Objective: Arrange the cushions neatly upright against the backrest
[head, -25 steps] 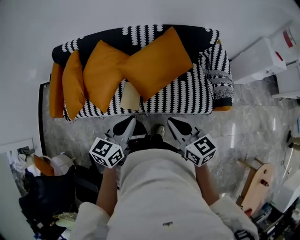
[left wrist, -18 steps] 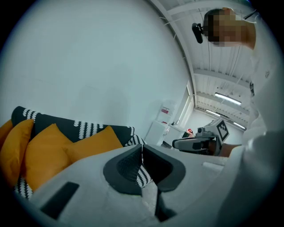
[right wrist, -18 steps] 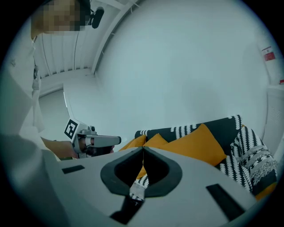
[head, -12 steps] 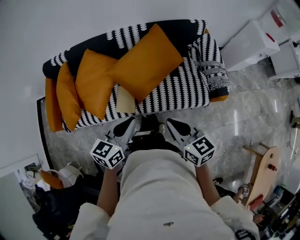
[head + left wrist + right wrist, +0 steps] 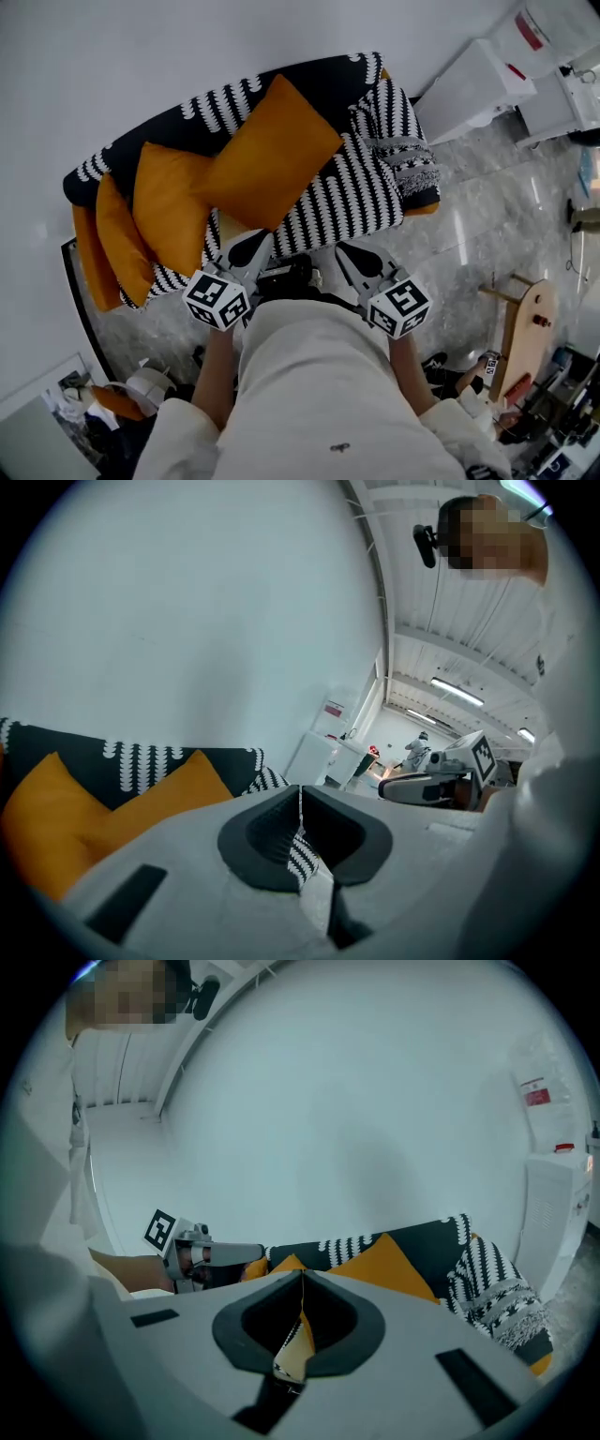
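A black-and-white patterned sofa (image 5: 356, 192) stands against the white wall. Three orange cushions lean on it: a large one (image 5: 272, 164) in the middle, a second (image 5: 169, 206) overlapping it on the left, and a third (image 5: 117, 239) at the left end. A small cream cushion (image 5: 228, 228) peeks out below them. A patterned cushion (image 5: 398, 141) sits at the right arm. My left gripper (image 5: 249, 249) and right gripper (image 5: 353, 258) hover side by side before the sofa's front edge, both shut and empty. The orange cushions (image 5: 56, 808) (image 5: 389, 1265) show beyond each gripper's tips (image 5: 300, 797) (image 5: 302, 1283).
White cabinets (image 5: 487, 80) stand right of the sofa. A wooden frame (image 5: 525, 328) and clutter lie on the marble floor (image 5: 487, 234) at the right. More clutter (image 5: 122, 398) sits at the lower left. The person's torso fills the bottom of the head view.
The head view has swung, so the sofa now sits lower left and tilted in the picture. Both grippers stay shut in front of the body, now closer to the sofa's front edge.
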Motion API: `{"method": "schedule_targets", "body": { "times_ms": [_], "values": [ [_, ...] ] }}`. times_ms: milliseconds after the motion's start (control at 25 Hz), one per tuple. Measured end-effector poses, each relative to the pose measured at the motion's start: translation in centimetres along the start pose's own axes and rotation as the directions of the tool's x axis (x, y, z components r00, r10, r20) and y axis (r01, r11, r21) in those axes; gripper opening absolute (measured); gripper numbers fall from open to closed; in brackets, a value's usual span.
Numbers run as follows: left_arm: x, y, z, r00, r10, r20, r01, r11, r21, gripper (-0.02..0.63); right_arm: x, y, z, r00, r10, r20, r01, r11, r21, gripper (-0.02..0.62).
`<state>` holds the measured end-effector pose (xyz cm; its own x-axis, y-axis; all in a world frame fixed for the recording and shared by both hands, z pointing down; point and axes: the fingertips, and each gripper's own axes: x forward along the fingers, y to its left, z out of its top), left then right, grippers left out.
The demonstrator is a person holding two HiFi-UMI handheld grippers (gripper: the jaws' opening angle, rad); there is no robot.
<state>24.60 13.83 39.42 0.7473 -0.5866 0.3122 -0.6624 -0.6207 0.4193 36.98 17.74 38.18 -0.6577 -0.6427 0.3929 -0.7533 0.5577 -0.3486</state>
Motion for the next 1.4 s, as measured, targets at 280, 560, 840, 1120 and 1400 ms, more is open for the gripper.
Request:
{"method": "schedule_targets", "body": {
  "times_ms": [280,560,840,1120,1400],
  "values": [
    [5.1,6.1,3.3,0.998,-0.017,-0.056,0.017,1.0,0.005,0.018,4.7,-2.5,4.5,0.999,-0.033,-0.013,0.033,0.999,-0.011,0.009],
    [6.9,14.2,2.5,0.989,0.039,-0.141,-0.037,0.999,0.019,0.02,8.2,-3.8,5.4,0.996,-0.052,-0.076,0.052,0.999,-0.008,0.009],
    [5.0,24.4,-1.0,0.956,0.198,-0.216,-0.204,0.979,-0.007,0.021,11.3,-3.8,5.7,0.988,-0.039,-0.151,0.035,0.999,-0.032,0.009],
    [4.4,32.1,-5.7,0.896,0.277,-0.348,-0.306,0.952,-0.029,0.151,12.2,-4.2,5.5,0.98,-0.05,-0.193,0.049,0.999,-0.014,0.009],
    [4.4,38.5,-11.1,0.81,0.359,-0.464,-0.418,0.908,-0.026,0.266,11.7,-5.2,4.4,0.97,-0.057,-0.238,0.061,0.998,0.011,0.009]
  ]
}}
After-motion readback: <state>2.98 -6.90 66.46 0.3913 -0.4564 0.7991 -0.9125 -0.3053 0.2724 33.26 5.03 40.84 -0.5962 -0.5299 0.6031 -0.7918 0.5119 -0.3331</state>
